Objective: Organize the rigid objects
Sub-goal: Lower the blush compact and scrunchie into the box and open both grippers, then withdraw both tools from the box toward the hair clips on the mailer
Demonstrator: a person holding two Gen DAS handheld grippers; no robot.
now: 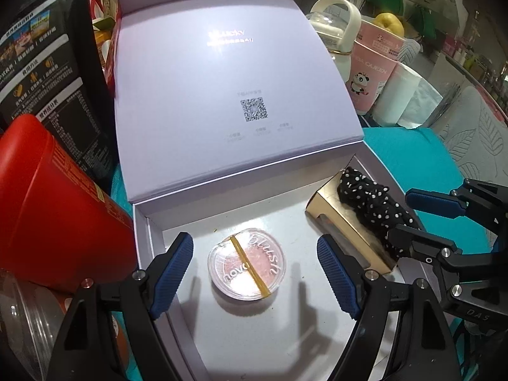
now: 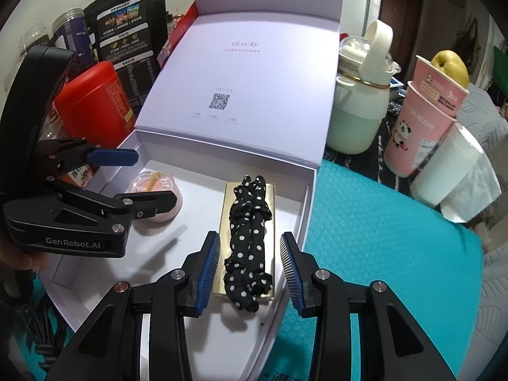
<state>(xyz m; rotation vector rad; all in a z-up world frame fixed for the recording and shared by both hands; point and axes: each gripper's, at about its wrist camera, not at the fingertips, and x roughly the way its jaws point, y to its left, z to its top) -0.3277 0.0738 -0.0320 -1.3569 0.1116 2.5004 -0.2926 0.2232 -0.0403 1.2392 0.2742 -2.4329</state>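
Note:
An open white gift box point(image 1: 149, 247) point(image 2: 304, 209) lies on the teal mat, its lid standing up behind. Inside lie a round clear pink blush compact point(image 1: 247, 264) point(image 2: 165, 190) with a yellow rubber band, and a gold rectangular box point(image 1: 349, 231) point(image 2: 270, 203) with a black polka-dot scrunchie point(image 1: 371, 203) point(image 2: 249, 238) on top. My left gripper point(image 1: 255, 273) is open, its fingers either side of the compact, just above it. My right gripper point(image 2: 250, 270) is open, its fingers either side of the gold box and scrunchie.
A red canister point(image 1: 54, 203) point(image 2: 92, 101) and a black snack bag point(image 1: 41, 63) stand left of the box. A white-green bottle point(image 2: 358, 108), a pink panda cup point(image 2: 419, 127) with a pear and a paper roll point(image 2: 457, 174) stand right.

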